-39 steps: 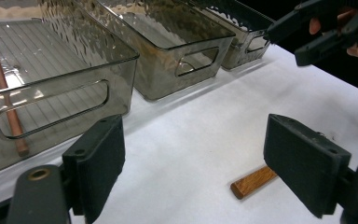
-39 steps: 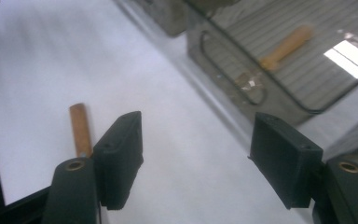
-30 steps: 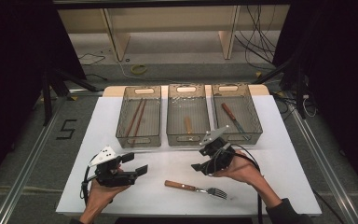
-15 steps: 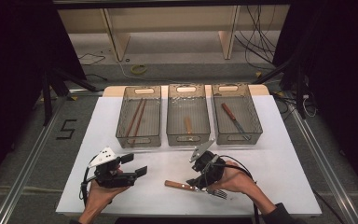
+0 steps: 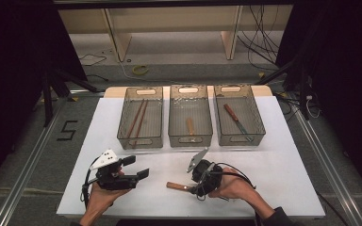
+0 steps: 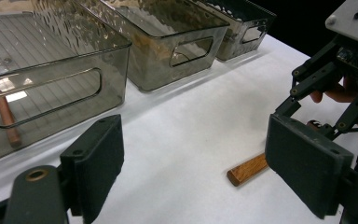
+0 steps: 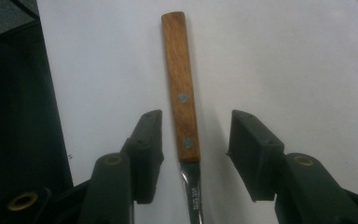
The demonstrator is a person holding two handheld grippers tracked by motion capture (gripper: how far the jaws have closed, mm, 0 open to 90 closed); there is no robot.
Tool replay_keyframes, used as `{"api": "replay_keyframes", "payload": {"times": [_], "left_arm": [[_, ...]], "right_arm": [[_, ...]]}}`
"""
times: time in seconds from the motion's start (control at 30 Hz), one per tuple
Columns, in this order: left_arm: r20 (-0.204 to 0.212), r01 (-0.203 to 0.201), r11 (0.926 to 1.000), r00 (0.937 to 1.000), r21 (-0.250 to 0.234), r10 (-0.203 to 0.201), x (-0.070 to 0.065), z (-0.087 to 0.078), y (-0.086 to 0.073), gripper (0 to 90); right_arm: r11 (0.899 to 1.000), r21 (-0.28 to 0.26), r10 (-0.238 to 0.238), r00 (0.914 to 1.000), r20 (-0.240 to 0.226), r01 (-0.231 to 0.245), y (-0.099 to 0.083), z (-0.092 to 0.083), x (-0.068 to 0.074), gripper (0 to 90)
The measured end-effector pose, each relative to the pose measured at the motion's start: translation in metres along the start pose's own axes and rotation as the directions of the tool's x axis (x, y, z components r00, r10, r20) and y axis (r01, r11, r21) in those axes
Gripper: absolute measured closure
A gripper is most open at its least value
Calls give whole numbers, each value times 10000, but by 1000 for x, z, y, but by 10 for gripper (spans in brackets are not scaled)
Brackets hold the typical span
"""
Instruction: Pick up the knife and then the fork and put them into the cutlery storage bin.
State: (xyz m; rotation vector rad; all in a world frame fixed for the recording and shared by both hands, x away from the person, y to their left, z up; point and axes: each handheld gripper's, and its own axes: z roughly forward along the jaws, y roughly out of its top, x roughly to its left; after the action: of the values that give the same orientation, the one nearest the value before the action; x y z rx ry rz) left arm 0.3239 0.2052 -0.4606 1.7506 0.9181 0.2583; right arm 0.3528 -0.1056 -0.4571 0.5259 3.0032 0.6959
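Both right tongs (image 7: 193, 156) pads straddle the fork (image 7: 182, 93) handle, just closing without contact, to lift it; left tongs (image 6: 205, 163) wait released.

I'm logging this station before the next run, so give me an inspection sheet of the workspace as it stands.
Surface: white table top, on the floor between rails.
Job's things: wooden-handled fork lies flat on the table near the front edge, between the right gripper's jaws, not yet pinched.
Bins: three clear bins in a row; left bin holds chopsticks, middle a wooden-handled piece, right a knife.
Clutter: nothing seen.
Grippers: left gripper open, held above the table; right gripper open, its jaws have just been closing around the fork.
Cables: black cable trails from the right gripper.
Surroundings: wooden shelf legs, floor cables, a "5" marking.
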Motion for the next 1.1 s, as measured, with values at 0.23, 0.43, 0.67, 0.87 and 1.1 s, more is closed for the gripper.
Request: {"api": "replay_keyframes", "payload": {"times": [0.23,0.43,0.67,0.87,1.1], "left_arm": [[4,-8,10000,10000,24,8,0,0,0,190],[17,1,10000,10000,42,-1,1,0,0,190],[11,14,10000,10000,52,-14,1,0,0,190],[13,21,10000,10000,37,-21,1,0,-1,190],[21,22,10000,10000,41,-22,1,0,-1,190]], "right_arm": [[9996,229,-142,9999,60,140,-1,4,2,617],[9989,426,-213,9997,71,210,-1,8,3,658],[9975,612,-357,9992,182,345,-1,12,5,706],[9962,645,-603,9977,309,582,-1,13,7,733],[9938,859,-738,9965,389,703,2,13,9,756]]}}
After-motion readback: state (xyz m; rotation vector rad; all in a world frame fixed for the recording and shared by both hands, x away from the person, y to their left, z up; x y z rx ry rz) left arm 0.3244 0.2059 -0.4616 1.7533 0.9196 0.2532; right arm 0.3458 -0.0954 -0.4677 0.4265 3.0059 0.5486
